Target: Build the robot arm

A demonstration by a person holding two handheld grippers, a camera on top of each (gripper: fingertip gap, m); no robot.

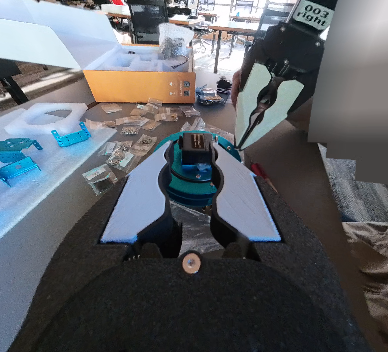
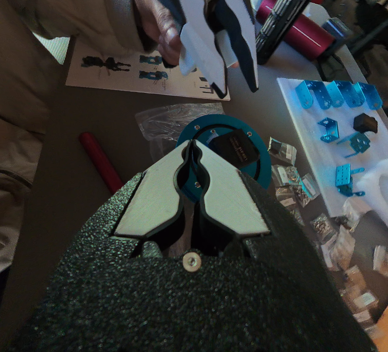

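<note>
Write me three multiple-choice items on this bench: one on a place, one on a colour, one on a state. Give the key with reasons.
1. Where does the red-handled tool lie?
A. In the orange box
B. On the table, beside the teal round base
C. On the white foam sheet

2. What colour is the block mounted on the teal round base?
A. White
B. Red
C. Black

3. How does the right gripper stand?
A. Shut, tips at the rim of the base
B. Wide open over the brackets
C. Clamped on a blue bracket

Key: 1 B, since the right wrist view shows it flat on the dark tabletop next to the base. 2 C, since both views show a black casing. 3 A, since its fingers meet at the tips, right at the teal rim.
</note>
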